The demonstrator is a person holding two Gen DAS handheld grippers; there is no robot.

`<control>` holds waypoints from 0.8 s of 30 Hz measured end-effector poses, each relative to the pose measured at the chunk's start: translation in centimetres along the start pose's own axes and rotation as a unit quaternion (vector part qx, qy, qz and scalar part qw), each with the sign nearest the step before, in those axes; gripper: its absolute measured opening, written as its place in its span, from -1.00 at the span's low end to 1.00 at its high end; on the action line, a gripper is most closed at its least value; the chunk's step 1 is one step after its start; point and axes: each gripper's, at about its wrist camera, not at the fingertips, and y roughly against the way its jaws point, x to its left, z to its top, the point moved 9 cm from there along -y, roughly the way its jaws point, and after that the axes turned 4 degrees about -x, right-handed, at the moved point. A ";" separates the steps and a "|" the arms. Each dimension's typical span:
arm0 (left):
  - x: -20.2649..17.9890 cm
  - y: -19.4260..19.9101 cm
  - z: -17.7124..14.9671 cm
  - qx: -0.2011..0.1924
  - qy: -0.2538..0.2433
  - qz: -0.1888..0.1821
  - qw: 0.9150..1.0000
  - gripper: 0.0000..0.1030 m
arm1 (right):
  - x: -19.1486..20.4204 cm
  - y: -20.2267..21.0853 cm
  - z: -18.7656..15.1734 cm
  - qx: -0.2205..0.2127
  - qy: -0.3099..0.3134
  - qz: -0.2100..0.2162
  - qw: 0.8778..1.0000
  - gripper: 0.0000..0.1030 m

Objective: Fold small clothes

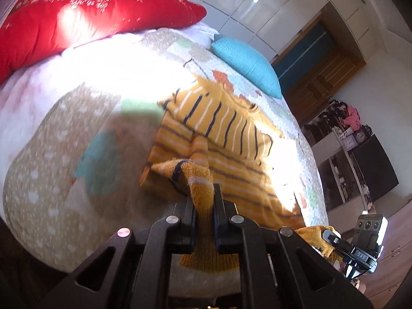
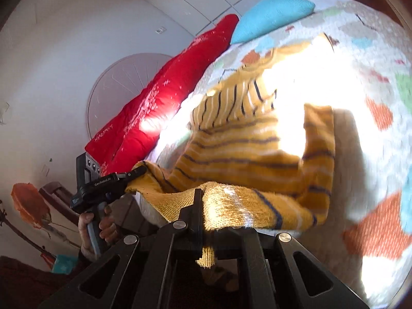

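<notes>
Both the left gripper [image 1: 204, 193] and right gripper [image 2: 206, 206] apparently pinch the striped sweater [image 1: 219, 139] on the patterned quilt [image 1: 64, 141].

the sweater [image 1: 226, 128] is mustard yellow with thin navy and white stripes. the bedspread [image 1: 64, 134] is white with tan speckled patches and teal, green and orange shapes. one pillow [image 1: 85, 13] is red with pale sparkly print, the other pillow [image 1: 247, 61] plain turquoise. both grippers' fingers [image 1: 217, 206] are black.
</notes>
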 end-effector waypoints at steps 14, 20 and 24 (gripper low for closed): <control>-1.3 -18.4 13.1 0.050 0.018 0.069 0.996 -0.82 | -9.9 -12.4 17.5 -0.024 -0.070 -0.093 0.993 -0.88; -0.1 -22.7 14.1 0.070 0.023 0.077 0.994 -0.77 | -14.4 -14.8 19.1 -0.018 -0.134 -0.076 0.988 -0.84; 0.0 -24.0 15.5 0.066 0.051 0.046 0.995 -0.56 | -16.5 -16.0 20.0 -0.019 -0.157 -0.084 0.984 -0.80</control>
